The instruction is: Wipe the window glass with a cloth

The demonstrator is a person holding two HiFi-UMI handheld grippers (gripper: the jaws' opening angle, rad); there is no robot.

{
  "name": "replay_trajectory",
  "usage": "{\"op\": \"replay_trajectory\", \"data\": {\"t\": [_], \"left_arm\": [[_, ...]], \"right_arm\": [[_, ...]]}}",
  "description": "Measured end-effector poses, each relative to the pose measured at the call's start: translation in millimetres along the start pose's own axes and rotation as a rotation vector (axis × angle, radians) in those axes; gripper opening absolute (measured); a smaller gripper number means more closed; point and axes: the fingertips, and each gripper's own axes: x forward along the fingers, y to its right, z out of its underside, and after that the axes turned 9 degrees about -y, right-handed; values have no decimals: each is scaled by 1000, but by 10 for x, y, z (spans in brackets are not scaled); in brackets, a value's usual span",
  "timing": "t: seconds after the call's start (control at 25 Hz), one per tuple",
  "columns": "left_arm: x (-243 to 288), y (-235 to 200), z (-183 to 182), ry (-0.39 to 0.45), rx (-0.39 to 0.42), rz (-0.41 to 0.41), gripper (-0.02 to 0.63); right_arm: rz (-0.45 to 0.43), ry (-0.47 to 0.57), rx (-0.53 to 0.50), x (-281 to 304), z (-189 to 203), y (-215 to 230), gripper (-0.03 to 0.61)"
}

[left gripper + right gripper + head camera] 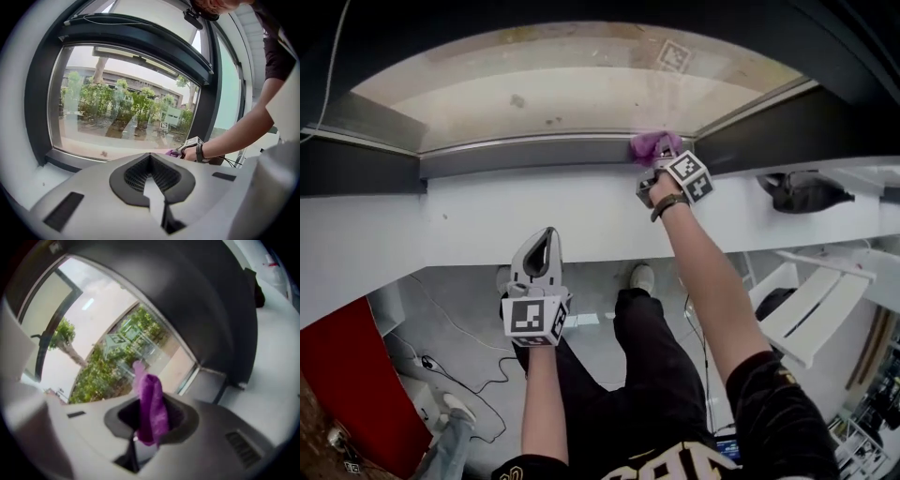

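Nearest to me, my left gripper (547, 240) hangs over the front edge of the white sill (487, 216). Its jaws are pressed together with nothing between them, and it points toward the window. Further on, my right arm is stretched across the sill, and the right gripper (664, 161) is clenched on a purple cloth (651, 143). The cloth stands up from between the jaws as a rolled bunch. Its end is at the lower right corner of the window glass (572, 98), just above the dark frame (525, 156). Behind the glass I see green bushes (126, 101) and a building (136, 77).
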Motion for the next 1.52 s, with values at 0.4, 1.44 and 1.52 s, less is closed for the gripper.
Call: {"op": "replay_trajectory", "data": {"t": [0.4,1.44,1.52], "left_arm": [[-436,839,-418,-36,80,46,12],[-2365,494,-3372,328,279,183,12],[-2393,530,-3561,357,277,164,12]], "right_arm": [[-39,-157,-416,-1495,-74,-593,80],[-434,301,-1034,-4656,407,-4993,80],[-438,345,-1128,-4692,350,-5105,80]]}}
